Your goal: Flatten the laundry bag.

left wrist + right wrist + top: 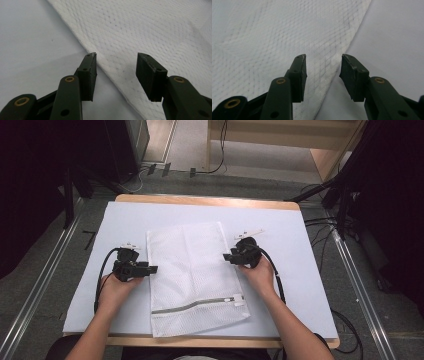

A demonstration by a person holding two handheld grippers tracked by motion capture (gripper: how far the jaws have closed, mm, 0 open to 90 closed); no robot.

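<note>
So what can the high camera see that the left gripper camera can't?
The high view alone shows the whole bag with its zipper near the person's end, both hands, the right gripper and the floor beyond the table. The left gripper view alone shows the mesh weave up close, and the bag's edge running between the open jaws of the left gripper. Both show the white bag on the table.

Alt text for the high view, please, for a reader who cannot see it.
A white mesh laundry bag lies flat on a white-covered table, its grey zipper nearest the person. The left gripper and right gripper sit at its side edges, jaws open.
</note>
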